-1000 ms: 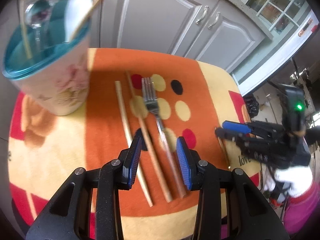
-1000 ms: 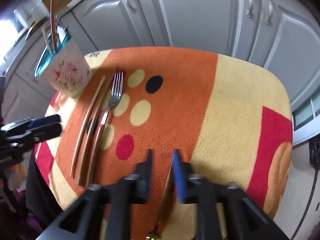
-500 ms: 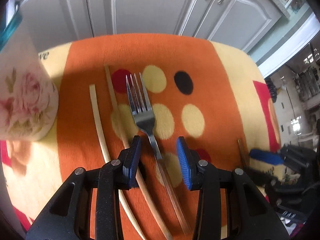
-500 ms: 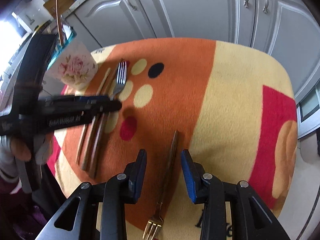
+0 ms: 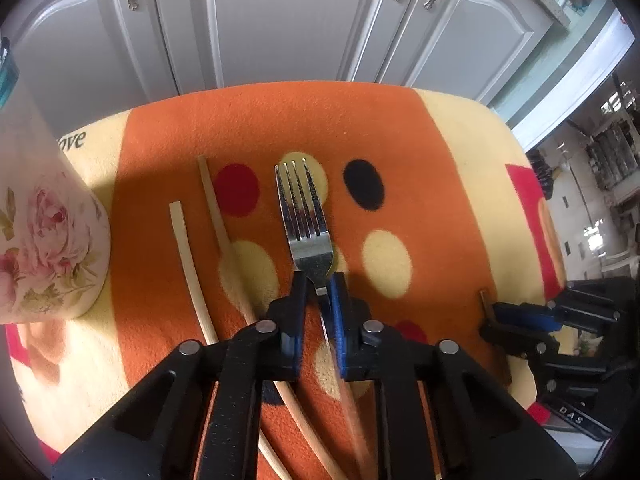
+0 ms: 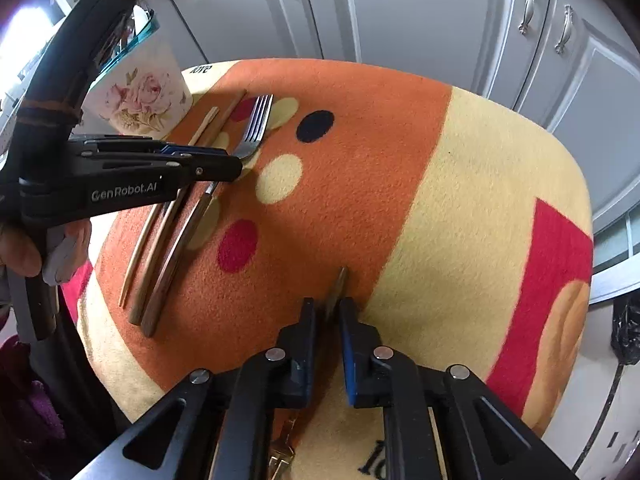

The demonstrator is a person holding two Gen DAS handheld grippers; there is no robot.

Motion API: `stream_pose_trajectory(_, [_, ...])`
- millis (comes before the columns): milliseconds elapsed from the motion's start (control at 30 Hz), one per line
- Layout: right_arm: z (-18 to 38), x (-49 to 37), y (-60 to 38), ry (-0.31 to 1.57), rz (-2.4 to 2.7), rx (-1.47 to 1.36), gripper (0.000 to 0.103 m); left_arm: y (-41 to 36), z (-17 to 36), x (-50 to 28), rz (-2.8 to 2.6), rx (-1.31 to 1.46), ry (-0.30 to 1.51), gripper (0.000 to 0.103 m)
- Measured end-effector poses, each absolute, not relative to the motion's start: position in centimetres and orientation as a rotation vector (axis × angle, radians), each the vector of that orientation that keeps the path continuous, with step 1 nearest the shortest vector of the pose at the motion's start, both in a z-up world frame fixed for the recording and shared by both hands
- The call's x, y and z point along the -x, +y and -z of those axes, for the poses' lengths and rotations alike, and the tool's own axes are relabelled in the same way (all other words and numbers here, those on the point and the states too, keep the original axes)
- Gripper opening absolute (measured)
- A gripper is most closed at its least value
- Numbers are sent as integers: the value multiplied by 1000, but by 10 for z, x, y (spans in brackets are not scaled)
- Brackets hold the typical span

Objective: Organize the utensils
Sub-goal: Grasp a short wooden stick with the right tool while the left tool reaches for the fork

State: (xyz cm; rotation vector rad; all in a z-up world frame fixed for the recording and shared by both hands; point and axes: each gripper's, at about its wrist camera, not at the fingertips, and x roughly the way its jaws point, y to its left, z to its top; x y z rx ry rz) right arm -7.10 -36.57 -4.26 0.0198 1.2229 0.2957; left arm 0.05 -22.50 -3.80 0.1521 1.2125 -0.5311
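Left wrist view.
- Left gripper (image 5: pixel 318 284): jaws closing, down from a wide gap a second ago to a narrow one; the blue pads now pinch the neck of the fork (image 5: pixel 304 216), which sat loose between them half a second back. The camera has come in closer since the first frame, so the cup has slid to the 9 o'clock edge.
- Fork: polished steel, four tines toward 12 o'clock, brown wooden handle running under the gripper toward 6 o'clock.
- Chopsticks (image 5: pixel 218 220): two, pale wood, thin and round, lying at the fork's 9 o'clock, apart from it.
- Cup (image 5: pixel 44 240): cream, printed with pink roses, teal rim; contents out of view here.
- Cloth (image 5: pixel 400 128): fleecy, orange and cream with red, black and cream dots.
- Right gripper (image 5: pixel 490 312): at 3 o'clock, on a thin dark handle.

Right wrist view.
- Right gripper (image 6: pixel 328 312): jaws closing, narrower than half a second ago, pressed on the slim brown handle of a second fork (image 6: pixel 338 284); its gold-toned tines show at 6 o'clock under the gripper.
- Left gripper (image 6: pixel 236 166): at 9 o'clock, black body, on the steel fork (image 6: pixel 256 124).
- Chopsticks (image 6: pixel 176 204): beside the fork handle.
- Cup (image 6: pixel 140 96): at 10 o'clock, utensils standing in it, too hidden to name.
- Cabinets (image 6: pixel 400 12): grey panelled doors, metal handles.
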Motion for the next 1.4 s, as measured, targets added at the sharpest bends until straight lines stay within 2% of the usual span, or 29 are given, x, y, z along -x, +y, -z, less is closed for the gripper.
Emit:
stream_pose_trajectory(333, [9, 82, -365, 1142, -335, -91, 6, -194, 0, 16, 575, -34, 1139, 4])
stream_pose_trajectory(733, [-36, 100, -353, 1043, -365, -88, 6, -152, -49, 48, 590, 77, 1017, 4])
stream_pose_trajectory(800, [-41, 102, -350, 1031, -367, -82, 6, -146, -56, 51, 591, 91, 1000, 0])
stream_pose_trajectory(1000, [-58, 99, -340, 990, -372, -66, 6, -130, -81, 54, 586, 109, 932, 0])
stream_pose_trajectory(1200, [-59, 97, -335, 994, -372, -52, 6, -120, -70, 53, 578, 133, 978, 0])
stream_pose_trajectory(1400, [-57, 96, -341, 994, -359, -63, 6, -125, -31, 42, 524, 170, 1100, 3])
